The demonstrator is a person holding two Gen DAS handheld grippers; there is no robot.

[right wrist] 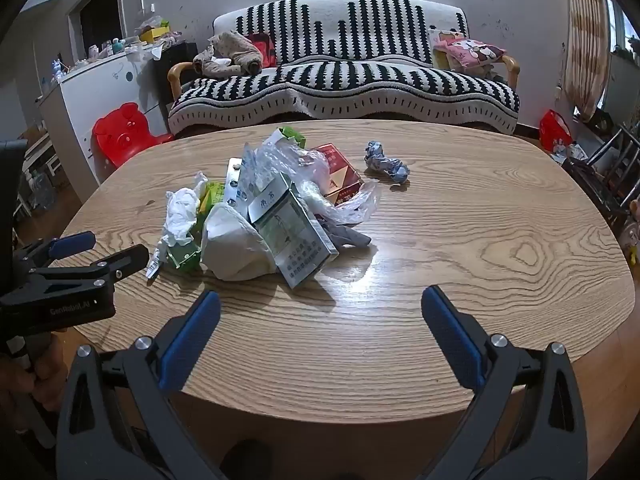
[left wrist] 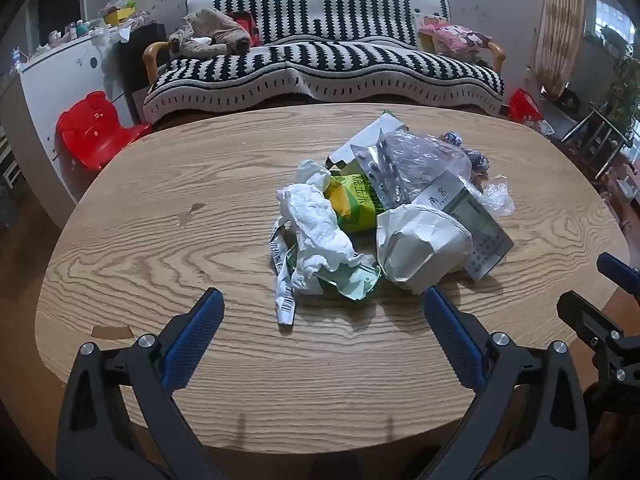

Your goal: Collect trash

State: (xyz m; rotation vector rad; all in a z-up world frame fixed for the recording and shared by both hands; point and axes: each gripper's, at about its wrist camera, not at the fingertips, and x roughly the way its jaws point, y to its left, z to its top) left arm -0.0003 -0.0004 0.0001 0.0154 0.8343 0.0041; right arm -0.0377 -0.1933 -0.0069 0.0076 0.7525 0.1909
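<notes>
A heap of trash lies mid-table: crumpled white tissue (left wrist: pixel 316 224), a yellow-green snack wrapper (left wrist: pixel 354 204), a white paper wad (left wrist: pixel 420 244), a pale green cigarette box (left wrist: pixel 468 208), clear plastic film (left wrist: pixel 424 152). The right wrist view also shows a red cigarette box (right wrist: pixel 340 176) and a separate crumpled blue-white wad (right wrist: pixel 386 164). My left gripper (left wrist: pixel 324 312) stands open just short of the heap, nothing between its blue pads. My right gripper (right wrist: pixel 320 308) is open too, over bare wood in front of the green box (right wrist: pixel 292 232). Each gripper shows at the other view's edge.
The oval wooden table (left wrist: pixel 160 248) has its near edge right below both grippers. Behind it stands a black-and-white striped sofa (left wrist: pixel 320 60). A red plastic child's chair (left wrist: pixel 96 132) and a white cabinet (left wrist: pixel 68 76) are at the left.
</notes>
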